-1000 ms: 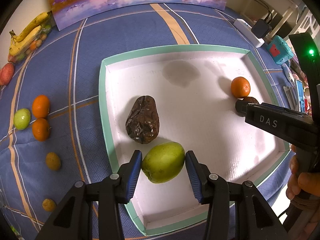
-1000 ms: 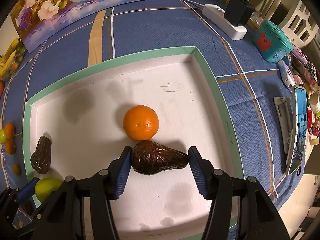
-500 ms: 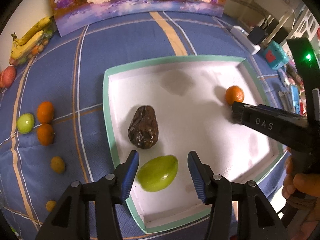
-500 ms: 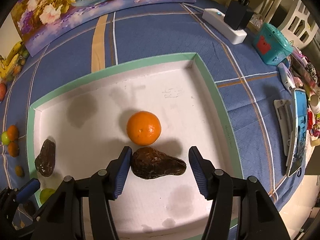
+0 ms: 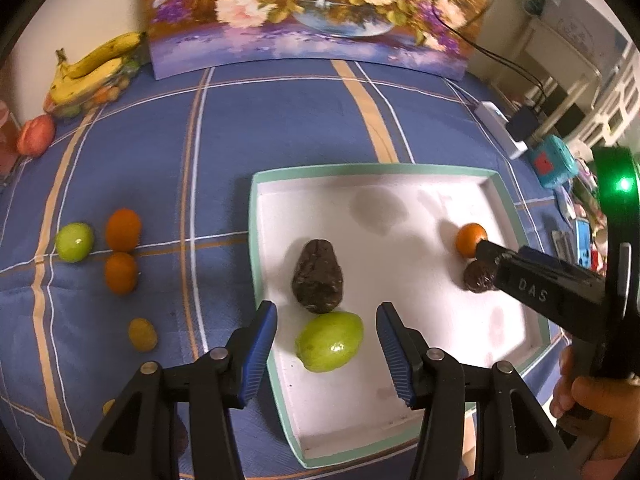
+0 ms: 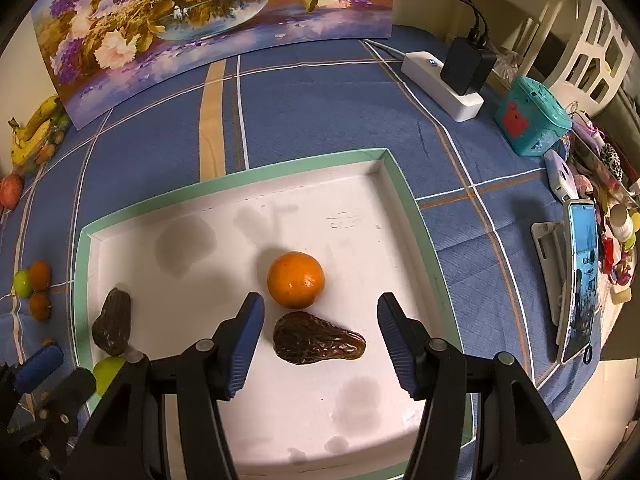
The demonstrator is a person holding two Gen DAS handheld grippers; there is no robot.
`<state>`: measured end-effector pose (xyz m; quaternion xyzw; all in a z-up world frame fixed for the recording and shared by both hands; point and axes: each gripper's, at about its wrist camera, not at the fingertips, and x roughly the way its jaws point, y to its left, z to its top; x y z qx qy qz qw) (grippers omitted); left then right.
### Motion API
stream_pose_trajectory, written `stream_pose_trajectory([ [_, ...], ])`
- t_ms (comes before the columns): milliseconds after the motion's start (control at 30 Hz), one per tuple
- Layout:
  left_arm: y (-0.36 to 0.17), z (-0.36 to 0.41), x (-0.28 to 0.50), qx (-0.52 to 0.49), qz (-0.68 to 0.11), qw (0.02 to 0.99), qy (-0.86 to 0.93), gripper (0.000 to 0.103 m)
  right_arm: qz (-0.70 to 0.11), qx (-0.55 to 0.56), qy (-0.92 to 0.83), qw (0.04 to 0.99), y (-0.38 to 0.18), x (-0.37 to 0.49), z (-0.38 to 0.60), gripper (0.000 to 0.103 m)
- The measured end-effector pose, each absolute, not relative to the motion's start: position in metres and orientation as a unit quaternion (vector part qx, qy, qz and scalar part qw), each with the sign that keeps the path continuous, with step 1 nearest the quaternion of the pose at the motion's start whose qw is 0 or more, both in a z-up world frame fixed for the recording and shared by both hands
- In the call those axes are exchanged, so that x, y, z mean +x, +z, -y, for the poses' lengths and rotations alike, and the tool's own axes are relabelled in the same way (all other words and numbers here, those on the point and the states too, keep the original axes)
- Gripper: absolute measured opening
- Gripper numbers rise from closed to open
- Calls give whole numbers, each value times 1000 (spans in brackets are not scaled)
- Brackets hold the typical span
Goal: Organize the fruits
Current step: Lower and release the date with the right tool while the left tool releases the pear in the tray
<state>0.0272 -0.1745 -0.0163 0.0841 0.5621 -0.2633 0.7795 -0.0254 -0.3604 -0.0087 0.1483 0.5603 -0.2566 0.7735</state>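
Two grippers hanging wide open over the tray, gripping nothing

Left gripper (image 5: 326,354) is hovering with a green fruit (image 5: 329,341) lying free between its fingers, a dark avocado (image 5: 318,276) touching it at 12 o'clock. Right gripper (image 6: 320,344) is straddling another dark avocado (image 6: 316,343), an orange (image 6: 296,279) sitting just beyond at 12. Everything's lying inside the white tray (image 6: 416,216); more oranges (image 5: 122,229) are sitting on the blue cloth (image 5: 280,120) at 9.
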Motion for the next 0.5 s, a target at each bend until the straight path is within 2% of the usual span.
stream_pose_trajectory([
  [267, -18, 161, 38, 65, -564, 788, -237, 56, -558, 147, -252, 777, -11, -23, 358, 60],
  [333, -21, 159, 41, 69, -567, 789, -228, 61, -556, 148, -250, 779, -11, -23, 358, 60],
  [400, -23, 157, 43, 70, -569, 789, -218, 65, -556, 151, -249, 778, -12, -23, 359, 72],
  [500, -25, 153, 47, 73, -570, 793, -203, 76, -559, 149, -248, 777, -14, -22, 358, 73],
])
